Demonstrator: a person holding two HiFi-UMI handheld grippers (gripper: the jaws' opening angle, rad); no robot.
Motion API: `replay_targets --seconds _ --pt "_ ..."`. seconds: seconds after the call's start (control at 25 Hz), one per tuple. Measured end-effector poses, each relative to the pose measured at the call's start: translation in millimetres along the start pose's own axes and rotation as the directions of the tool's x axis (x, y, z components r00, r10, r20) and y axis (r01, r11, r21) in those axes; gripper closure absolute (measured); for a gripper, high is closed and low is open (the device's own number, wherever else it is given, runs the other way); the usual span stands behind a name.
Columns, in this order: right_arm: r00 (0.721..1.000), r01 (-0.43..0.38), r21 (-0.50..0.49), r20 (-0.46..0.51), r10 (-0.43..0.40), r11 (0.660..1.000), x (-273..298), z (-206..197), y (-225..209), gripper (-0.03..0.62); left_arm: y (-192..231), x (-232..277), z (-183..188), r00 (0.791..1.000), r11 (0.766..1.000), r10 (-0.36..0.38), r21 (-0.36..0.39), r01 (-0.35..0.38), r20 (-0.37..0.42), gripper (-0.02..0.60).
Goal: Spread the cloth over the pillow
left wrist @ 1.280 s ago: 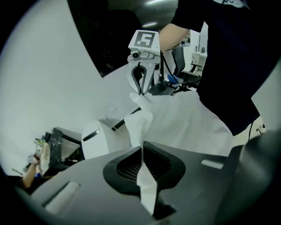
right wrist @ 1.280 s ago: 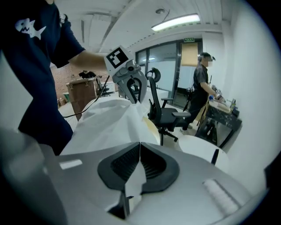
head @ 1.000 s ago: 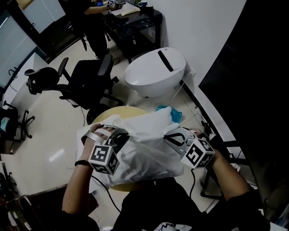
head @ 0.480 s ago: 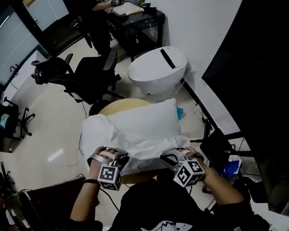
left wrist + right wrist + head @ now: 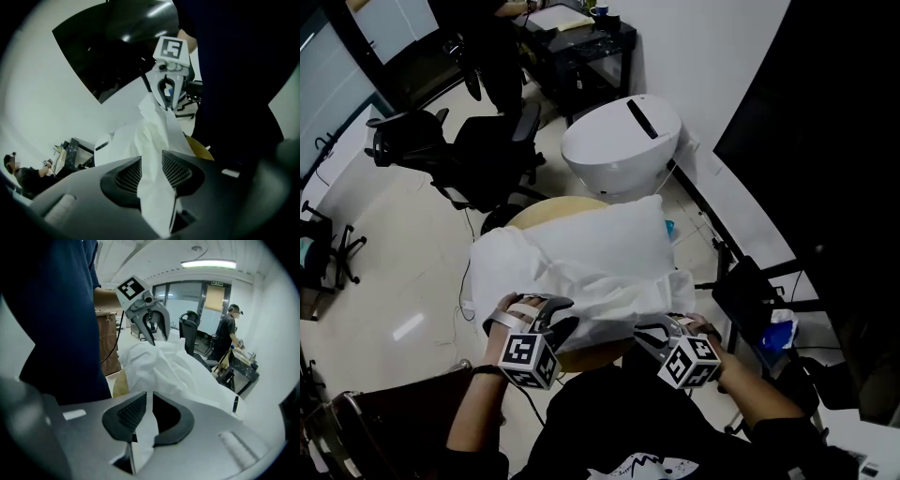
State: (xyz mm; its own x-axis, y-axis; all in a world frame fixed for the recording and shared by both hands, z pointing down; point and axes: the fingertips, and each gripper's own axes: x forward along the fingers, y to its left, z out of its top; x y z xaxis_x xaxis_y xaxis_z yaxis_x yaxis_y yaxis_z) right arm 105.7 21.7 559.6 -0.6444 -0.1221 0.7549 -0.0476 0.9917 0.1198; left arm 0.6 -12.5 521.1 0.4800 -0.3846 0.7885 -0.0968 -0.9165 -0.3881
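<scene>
At near edge of pillow (image 5: 600, 236): left tool (image 5: 557, 315), right tool (image 5: 649, 329) jaws just opening, cloth (image 5: 614, 292) loose between.

Pale tiled floor (image 5: 403, 253), white wall (image 5: 712, 56), two black office chairs (image 5: 492, 155), black desk (image 5: 581, 52), white oval pod (image 5: 619, 145), lit ceiling strip light (image 5: 208, 263).

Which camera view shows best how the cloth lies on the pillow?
The head view: it shows the whole cloth draped over the near side of the pillow. Each gripper view shows only a crumpled strip between jaws that have just been opening.
</scene>
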Motion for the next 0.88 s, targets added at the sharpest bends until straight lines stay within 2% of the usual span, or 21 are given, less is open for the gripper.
replay_targets --seconds 0.12,0.2,0.32,0.44,0.64,0.76,0.88 --pt "1.000 0.004 0.030 -0.012 -0.004 1.000 0.0 -8.6 13.7 0.543 21.4 -0.4 31.9 0.994 0.999 0.050 -0.024 -0.048 0.095 0.465" --pt "1.000 0.008 0.049 -0.024 -0.007 0.999 0.4 -12.6 20.9 0.543 20.2 17.2 45.2 0.994 1.000 0.024 0.000 -0.024 0.107 0.466" --pt "0.999 0.016 0.075 -0.034 -0.013 0.997 1.0 -13.6 30.6 0.543 1.1 58.5 50.6 0.998 0.994 -0.045 0.100 0.041 0.038 0.466" --pt "0.999 0.027 0.111 -0.039 -0.022 0.993 5.4 -19.1 37.6 0.543 -12.3 91.4 47.2 0.998 0.982 -0.054 0.181 0.059 -0.035 0.466" --pt "0.998 0.026 0.215 -0.053 -0.015 0.976 7.4 -38.9 46.7 0.543 -27.9 115.3 33.8 0.994 0.970 -0.065 0.227 0.084 -0.093 0.466" --pt "0.998 0.046 0.346 0.016 -0.055 0.937 -9.4 -35.3 34.6 0.543 -36.9 125.9 24.7 0.993 0.970 -0.062 0.228 0.084 -0.102 0.466" --pt "0.984 0.097 0.535 0.077 -0.162 0.839 -32.4 -35.0 -1.8 0.515 -38.1 129.4 19.6 0.995 0.978 -0.022 0.202 0.041 -0.095 0.466"
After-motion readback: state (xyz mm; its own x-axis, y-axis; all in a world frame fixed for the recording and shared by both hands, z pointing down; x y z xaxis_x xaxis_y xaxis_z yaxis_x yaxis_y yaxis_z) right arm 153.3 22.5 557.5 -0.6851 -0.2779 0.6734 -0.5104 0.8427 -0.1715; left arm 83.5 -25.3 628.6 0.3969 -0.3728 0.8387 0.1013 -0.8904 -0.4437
